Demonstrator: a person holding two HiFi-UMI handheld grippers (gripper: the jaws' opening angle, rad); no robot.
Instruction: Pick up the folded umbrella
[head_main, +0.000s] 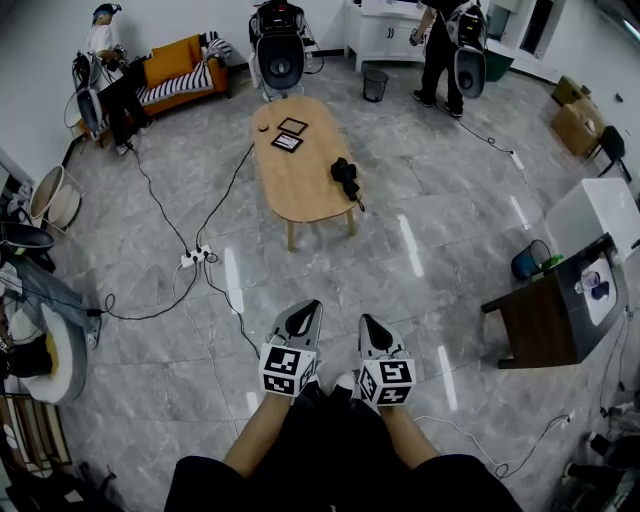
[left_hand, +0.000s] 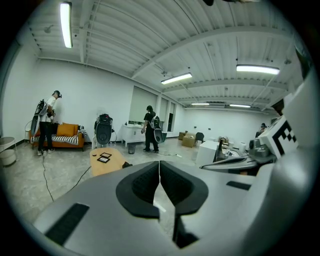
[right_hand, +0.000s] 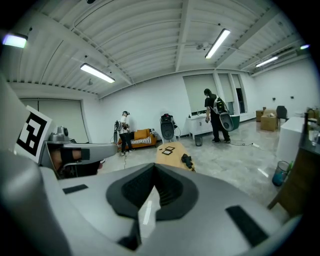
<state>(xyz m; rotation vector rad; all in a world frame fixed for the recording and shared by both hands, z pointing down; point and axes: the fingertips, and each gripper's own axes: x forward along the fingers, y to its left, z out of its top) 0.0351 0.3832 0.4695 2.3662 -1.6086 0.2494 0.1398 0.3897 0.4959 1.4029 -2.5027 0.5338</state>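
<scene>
Head view: the black folded umbrella (head_main: 345, 176) lies on a wooden table (head_main: 300, 195) at upper centre, well apart from the left gripper (head_main: 304, 316) and right gripper (head_main: 372, 327) at lower centre; left gripper view: jaws together, empty; right gripper view: jaws together, empty, umbrella mid-frame.

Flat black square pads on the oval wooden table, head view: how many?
2. Both at the light oval wooden table's far end: one flat black square pad farther, the other just nearer. None seems hidden.
</scene>
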